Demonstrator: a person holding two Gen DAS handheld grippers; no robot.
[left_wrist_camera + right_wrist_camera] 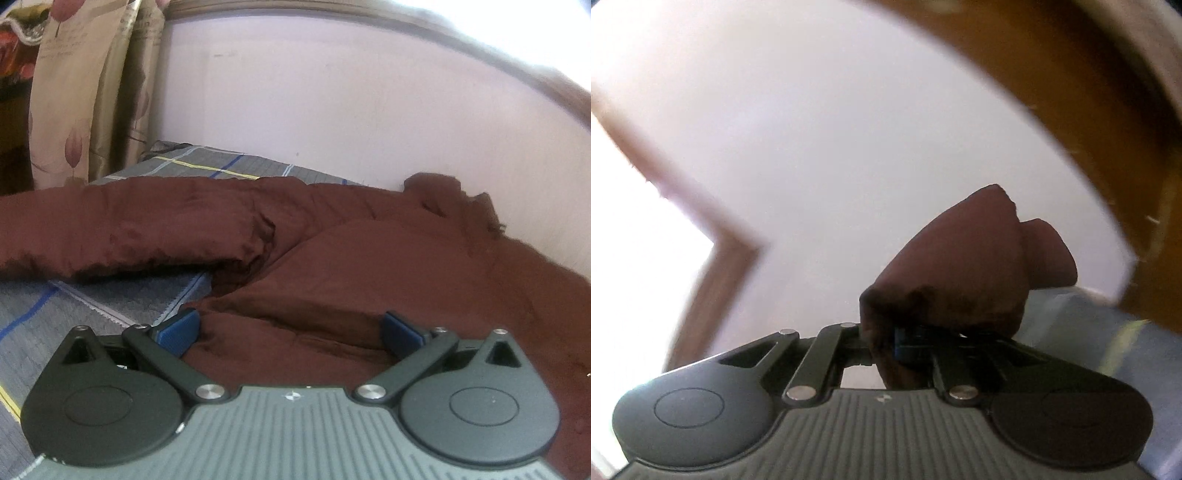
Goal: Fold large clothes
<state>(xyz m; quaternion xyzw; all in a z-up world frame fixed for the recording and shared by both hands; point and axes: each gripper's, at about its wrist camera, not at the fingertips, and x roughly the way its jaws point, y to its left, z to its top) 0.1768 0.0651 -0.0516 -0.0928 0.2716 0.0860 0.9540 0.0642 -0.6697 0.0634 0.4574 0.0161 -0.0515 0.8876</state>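
Spread across the bed (33, 325) lies one large maroon garment (369, 266), thick and fleecy, covering most of the bed's right side and running back to the far edge where the bed meets the pale wall (332, 110). One sleeve (140, 229) shows plainly, stretched out toward the bed's left edge, with a strip of the grey checked bedcover bare in front of it and another strip bare behind it toward the far left corner. A bunched part of the garment, perhaps the collar or hood, rises at the far edge against the wall. One patterned curtain (70, 92) hangs beyond the far left corner.

Two tools are in use, one per view. The left hand-held gripper (291, 332) sits low over the near part of the garment with its two blue pads (181, 328) spread wide; maroon cloth lies under and between them, but neither pad presses on it.

The right hand-held gripper (908, 339) is lifted and points roughly level at the wall (831, 147), the picture smeared with blur. Its jaws are pressed together on a fold of the same maroon garment (960, 266), which bunches up above the pinched pads in one rounded lump. A brown wooden frame (713, 236) crosses the left of that view, and a broader yellow-brown band of wood (1071, 92) arcs over the upper right.
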